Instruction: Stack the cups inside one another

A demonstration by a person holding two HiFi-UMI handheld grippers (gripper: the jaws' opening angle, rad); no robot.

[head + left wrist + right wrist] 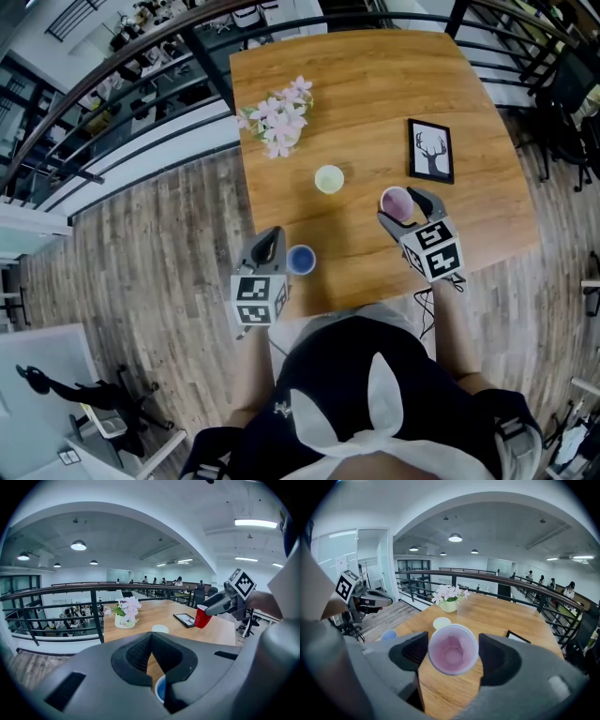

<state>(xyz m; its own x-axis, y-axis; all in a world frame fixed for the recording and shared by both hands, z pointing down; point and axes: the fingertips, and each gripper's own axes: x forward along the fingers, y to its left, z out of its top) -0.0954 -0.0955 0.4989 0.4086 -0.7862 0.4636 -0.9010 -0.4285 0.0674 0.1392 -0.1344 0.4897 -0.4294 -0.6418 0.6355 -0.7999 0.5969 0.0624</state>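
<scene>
My left gripper [273, 240] is closed and empty, just beside the round blue cup [301, 260] on the grainy wood table [375, 94]. Pale yellow cup [329, 178] sits mid-table. My right gripper [403, 205] clamps the smooth red cup [396, 201], held off the table. Three cups total.
</scene>
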